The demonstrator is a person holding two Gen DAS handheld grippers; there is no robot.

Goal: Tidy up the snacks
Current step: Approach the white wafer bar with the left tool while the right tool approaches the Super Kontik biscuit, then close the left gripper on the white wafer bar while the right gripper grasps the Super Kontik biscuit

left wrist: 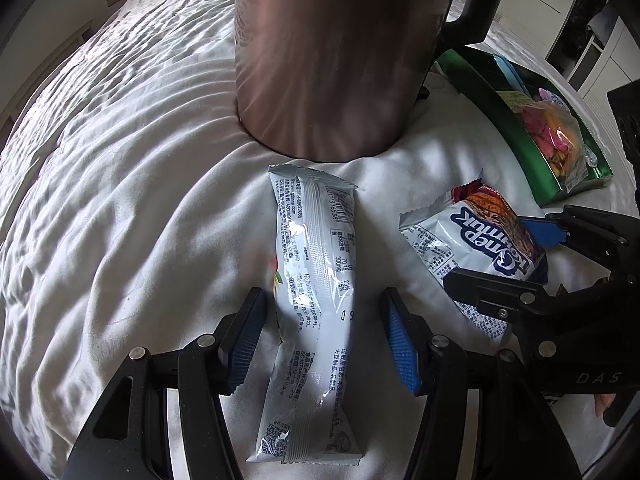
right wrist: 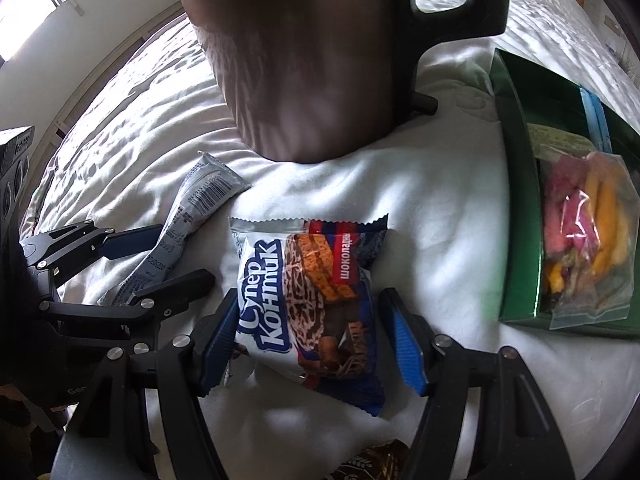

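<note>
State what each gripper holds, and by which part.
Nothing is held. The open left gripper straddles the long silver packet; the open right gripper straddles the chocolate wafer packet.

Long silver packet (left wrist: pixel 312 304) and blue-white wafer packet (right wrist: pixel 308 300) lie flat beside green box (right wrist: pixel 516 184).

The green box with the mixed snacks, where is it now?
In both views the green box lies at the far right on the white bedding, right of the blue cookie pack.
</note>
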